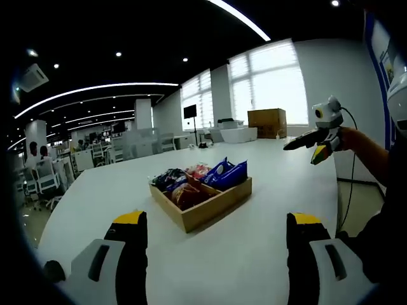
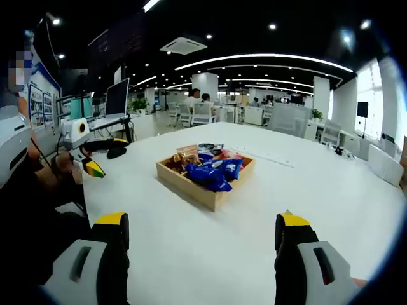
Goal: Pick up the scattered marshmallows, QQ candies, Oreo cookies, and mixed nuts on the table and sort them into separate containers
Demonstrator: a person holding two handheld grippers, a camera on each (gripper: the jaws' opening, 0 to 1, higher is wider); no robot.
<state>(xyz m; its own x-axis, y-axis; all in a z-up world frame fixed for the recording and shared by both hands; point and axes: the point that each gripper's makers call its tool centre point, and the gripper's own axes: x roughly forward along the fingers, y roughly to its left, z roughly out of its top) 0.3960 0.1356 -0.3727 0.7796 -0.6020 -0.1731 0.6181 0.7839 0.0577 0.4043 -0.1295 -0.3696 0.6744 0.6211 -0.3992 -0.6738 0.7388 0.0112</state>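
Left gripper [image 1: 216,254]: jaws spread wide, holding nothing, hovering over the near edge of the table [image 1: 267,190].
Right gripper [image 2: 200,251]: jaws apart too, nothing held, aimed at the tray [image 2: 203,190].
Tray: wooden, mid-table, well in from every edge.
Snacks [image 1: 222,173]: blue packets and darker wrapped sweets, all heaped inside the tray.
Progress: looks near finished, no loose snacks spotted on the table.
Left to do: little, by my reckoning.

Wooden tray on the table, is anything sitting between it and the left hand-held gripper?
Nothing visible. Bare white table lies between the open left hand-held gripper and the wooden tray of snack packets.
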